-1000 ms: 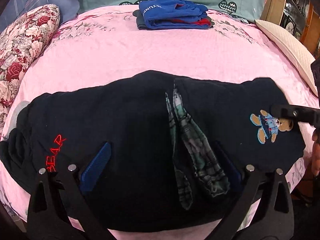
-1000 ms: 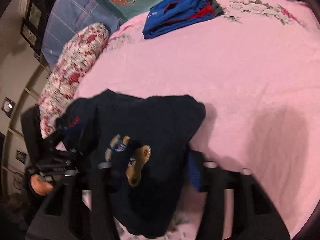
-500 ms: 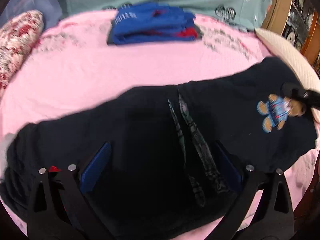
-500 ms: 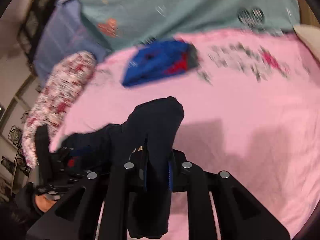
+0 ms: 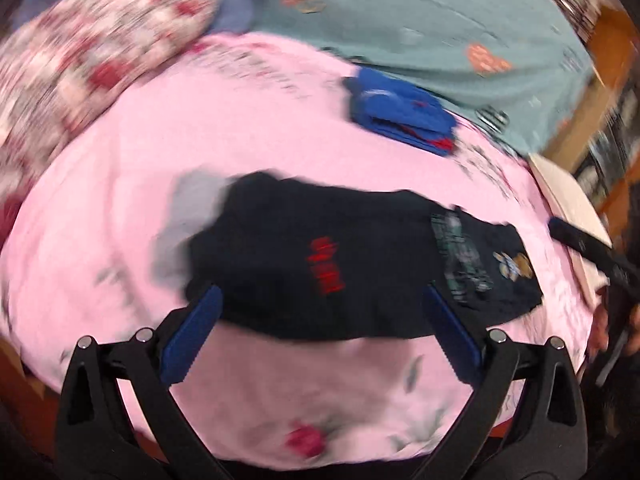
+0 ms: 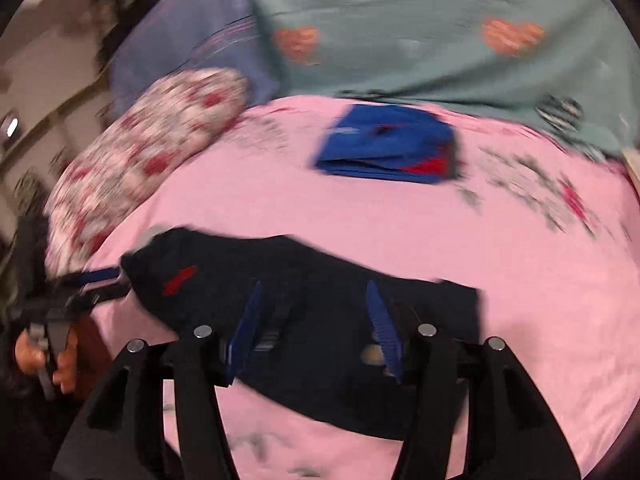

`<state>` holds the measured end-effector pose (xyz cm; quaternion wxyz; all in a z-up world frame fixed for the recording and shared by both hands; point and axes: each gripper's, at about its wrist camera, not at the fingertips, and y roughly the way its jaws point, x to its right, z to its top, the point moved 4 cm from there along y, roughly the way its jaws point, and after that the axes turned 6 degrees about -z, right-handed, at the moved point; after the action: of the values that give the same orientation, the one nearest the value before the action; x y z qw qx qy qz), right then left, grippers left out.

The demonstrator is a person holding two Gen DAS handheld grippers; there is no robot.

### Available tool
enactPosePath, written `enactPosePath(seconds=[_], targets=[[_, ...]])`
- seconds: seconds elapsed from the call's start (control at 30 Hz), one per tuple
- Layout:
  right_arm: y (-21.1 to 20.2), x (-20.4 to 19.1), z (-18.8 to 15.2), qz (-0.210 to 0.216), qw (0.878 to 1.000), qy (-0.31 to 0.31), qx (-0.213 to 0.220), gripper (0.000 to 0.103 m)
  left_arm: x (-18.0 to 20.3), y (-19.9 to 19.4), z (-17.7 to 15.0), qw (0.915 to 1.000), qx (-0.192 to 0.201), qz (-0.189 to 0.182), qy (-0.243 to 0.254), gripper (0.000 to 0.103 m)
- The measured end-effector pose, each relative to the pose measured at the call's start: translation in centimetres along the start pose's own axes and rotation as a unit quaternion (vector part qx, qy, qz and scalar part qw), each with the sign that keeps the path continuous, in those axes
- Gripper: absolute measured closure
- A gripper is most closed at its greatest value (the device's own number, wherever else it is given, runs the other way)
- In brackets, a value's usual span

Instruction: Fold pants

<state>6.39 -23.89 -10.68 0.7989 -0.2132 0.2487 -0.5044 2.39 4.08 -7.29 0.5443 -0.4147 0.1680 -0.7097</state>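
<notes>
Both sets of jaws stand wide apart and grip nothing. The left gripper (image 5: 320,336) hangs over the near edge of the pants (image 5: 340,256), its blue pads (image 5: 192,340) on either side of the dark cloth. The right gripper (image 6: 316,328) hovers low over the other end of the pants (image 6: 312,304), blue pads (image 6: 384,328) spread above the fabric.

The surface is a bed (image 5: 200,144) under a pink flowered cover, and the room is busy. A red and white flowered pillow (image 5: 92,48) lies at the left, teal bedding with hearts (image 5: 420,12) runs along the back, and a folded blue garment (image 5: 400,116) with red trim lies near that bedding, well apart from the pants. A pale cushion (image 5: 568,208) sits at the right edge. Wooden furniture shows past it, too blurred to name.

The pants lie flat on the bed near its front edge, long axis running left to right across both views. In the left view, red lettering (image 5: 326,266) sits mid-cloth, a plaid lining strip (image 5: 456,252) crosses toward the right end, and a small bear patch (image 5: 514,266) is beside it. A grey patch (image 5: 188,208) pokes out at the far left end.

Motion blur smears everything. The lettering cannot be read, and the gripper frames hide the near hem.
</notes>
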Motion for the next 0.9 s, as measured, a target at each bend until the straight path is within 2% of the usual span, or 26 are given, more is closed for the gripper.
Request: enactPosePath(seconds=[0.07, 0.13, 0.2, 0.27, 0.3, 0.53, 0.67, 0.73, 0.8, 0.87, 0.9], targets=[[1.5, -4.4, 0.7, 0.036, 0.998, -0.041, -0.012, 0.048, -3.0, -0.1, -0.3, 0.9988, -0.008, 0.010, -0.047, 0.002], [3.2, -7.9, 1.3, 0.054, 0.996, -0.067, -0.026, 0.048, -5.0, 0.4, -0.8, 0.9957, -0.017, 0.002, -0.091, 0.002], [5.1, -11.0, 1.4, 0.069, 0.993, -0.089, -0.038, 0.048, -5.6, 1.4, -0.8, 0.9939, -0.021, -0.001, -0.108, 0.002], [6.7, -12.7, 1.5, 0.075, 0.991, -0.102, -0.049, 0.048, -5.7, 2.5, -0.3, 0.9909, -0.025, -0.028, -0.129, 0.002], [7.2, -13.5, 1.4, 0.077, 0.990, -0.106, -0.055, 0.048, -5.6, 2.9, 0.3, 0.9907, -0.019, -0.024, -0.133, 0.002], [8.7, -15.4, -1.3, 0.084, 0.984, -0.132, -0.083, 0.048, -6.0, 4.2, 1.3, 0.9831, -0.013, -0.043, -0.177, 0.002], [9.7, -16.4, -2.4, 0.091, 0.979, -0.161, -0.092, 0.055, -6.2, 4.0, 1.3, 0.9799, -0.011, -0.047, -0.193, 0.005], [10.5, -16.7, -2.9, 0.102, 0.976, -0.159, -0.107, 0.056, -6.3, 3.9, 1.2, 0.9795, -0.014, -0.049, -0.195, 0.017], [10.8, -17.3, -3.3, 0.113, 0.974, -0.160, -0.113, 0.056, -7.0, 3.5, 1.0, 0.9758, -0.024, -0.058, -0.210, 0.024], [10.3, -18.0, -3.4, 0.123, 0.972, -0.170, -0.106, 0.056, -8.0, 2.9, 0.8, 0.9693, -0.032, -0.073, -0.232, 0.025], [10.0, -18.4, -3.4, 0.126, 0.971, -0.176, -0.100, 0.056, -8.3, 2.5, 0.8, 0.9685, -0.029, -0.069, -0.238, 0.023]])
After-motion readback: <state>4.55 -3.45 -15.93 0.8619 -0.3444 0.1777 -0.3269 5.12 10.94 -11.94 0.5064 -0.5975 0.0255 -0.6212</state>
